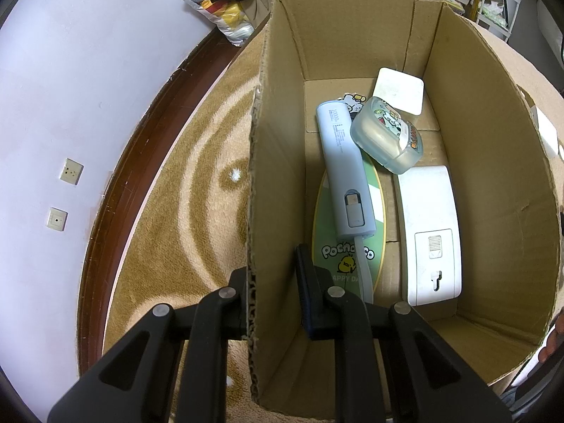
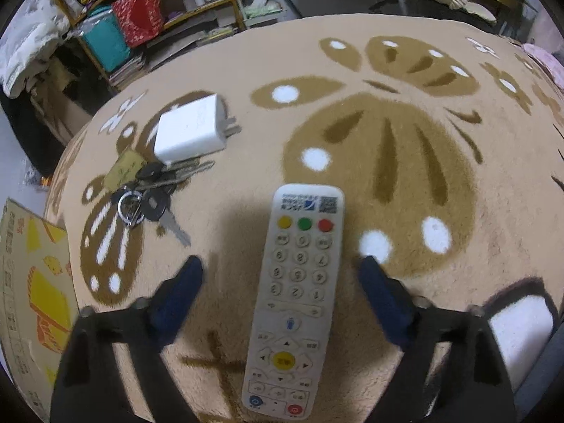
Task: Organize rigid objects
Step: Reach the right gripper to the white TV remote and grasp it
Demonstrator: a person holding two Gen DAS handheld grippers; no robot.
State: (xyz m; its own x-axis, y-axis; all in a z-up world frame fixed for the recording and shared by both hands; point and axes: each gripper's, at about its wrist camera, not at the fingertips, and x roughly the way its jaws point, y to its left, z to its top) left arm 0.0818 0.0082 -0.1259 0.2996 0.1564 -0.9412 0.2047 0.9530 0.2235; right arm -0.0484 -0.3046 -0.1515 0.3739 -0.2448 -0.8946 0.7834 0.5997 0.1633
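My left gripper [image 1: 271, 264] is shut on the left wall of an open cardboard box [image 1: 282, 105], with one finger outside and one inside. In the box lie a pale blue power bank [image 1: 343, 169], a translucent case with cartoon stickers [image 1: 384, 134], a white square pad [image 1: 400, 90], a white rectangular device [image 1: 428, 232] and a green oval card [image 1: 375, 218]. In the right wrist view a white remote control [image 2: 299, 292] lies on the carpet, buttons up. My right gripper [image 2: 282, 261] is open and straddles it, with its pads clear of both sides.
A white charger plug [image 2: 192, 134] and a bunch of keys [image 2: 151, 190] lie on the patterned carpet [image 2: 387, 105], left of and beyond the remote. A printed side of a cardboard box [image 2: 31, 282] stands at the left edge. Shelves and clutter ring the carpet. A wall with sockets [image 1: 70, 171] runs left of the box.
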